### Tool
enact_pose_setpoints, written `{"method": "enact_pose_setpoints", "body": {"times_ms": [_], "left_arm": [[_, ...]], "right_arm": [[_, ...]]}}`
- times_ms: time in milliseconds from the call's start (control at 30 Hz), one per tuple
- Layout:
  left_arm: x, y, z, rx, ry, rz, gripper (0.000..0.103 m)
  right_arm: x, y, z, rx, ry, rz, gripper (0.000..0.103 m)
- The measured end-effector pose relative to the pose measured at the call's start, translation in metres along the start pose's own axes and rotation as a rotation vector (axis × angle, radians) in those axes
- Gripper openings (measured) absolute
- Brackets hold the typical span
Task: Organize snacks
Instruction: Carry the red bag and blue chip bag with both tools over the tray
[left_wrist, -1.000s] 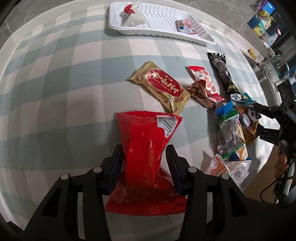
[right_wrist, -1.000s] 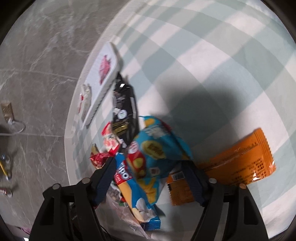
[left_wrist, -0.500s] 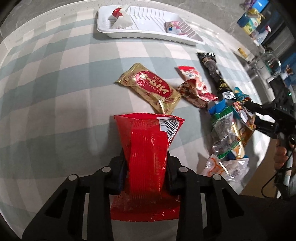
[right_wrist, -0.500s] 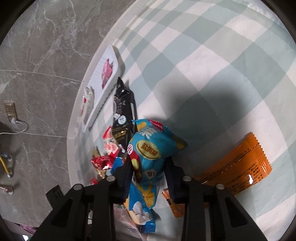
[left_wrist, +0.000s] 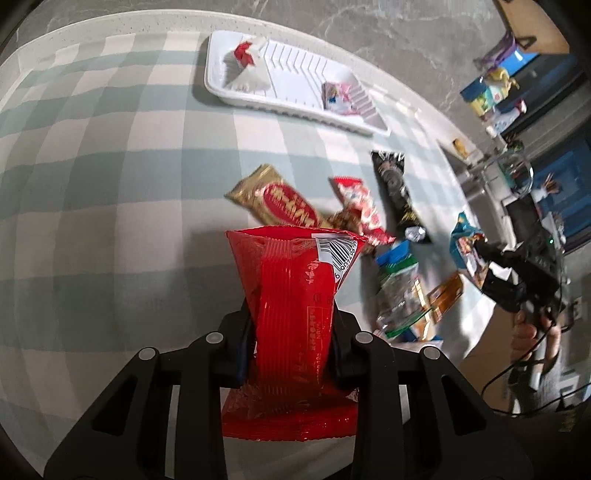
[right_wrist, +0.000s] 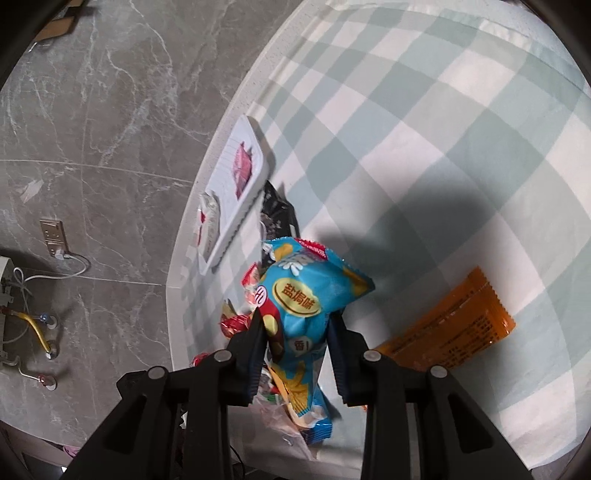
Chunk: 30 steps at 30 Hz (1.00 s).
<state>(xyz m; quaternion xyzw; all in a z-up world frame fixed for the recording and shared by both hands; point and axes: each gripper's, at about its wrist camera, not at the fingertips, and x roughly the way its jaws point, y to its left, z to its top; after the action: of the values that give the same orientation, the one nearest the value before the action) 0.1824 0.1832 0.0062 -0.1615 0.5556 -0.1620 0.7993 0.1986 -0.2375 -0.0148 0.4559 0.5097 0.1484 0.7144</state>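
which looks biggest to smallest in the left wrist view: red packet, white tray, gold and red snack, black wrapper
1. red packet, though it sits right at the camera in the left gripper, so nearness inflates it
2. white tray
3. gold and red snack and black wrapper look alike

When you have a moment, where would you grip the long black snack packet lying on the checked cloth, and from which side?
Probably across the narrow middle of the black packet, coming straight down from above. It lies flat and long, so a gripper should span its short width, one finger on each long edge. The side facing the red-and-white packet is crowded; the other side looks freer.
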Motion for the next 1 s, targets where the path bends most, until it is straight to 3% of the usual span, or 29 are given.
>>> {"method": "enact_pose_setpoints", "body": {"times_ms": [533,1000], "left_arm": [[-0.011,0.000,0.071,-0.026,-0.077,-0.068,0.029],[0.024,-0.009,0.168,0.016,-0.075,-0.080,0.029]], "right_arm": [[0.031,0.057,0.034,-0.091,0.033,0.058,0.033],[0.082,0.100,0.095,-0.165,0.058,0.016,0.033]]}}
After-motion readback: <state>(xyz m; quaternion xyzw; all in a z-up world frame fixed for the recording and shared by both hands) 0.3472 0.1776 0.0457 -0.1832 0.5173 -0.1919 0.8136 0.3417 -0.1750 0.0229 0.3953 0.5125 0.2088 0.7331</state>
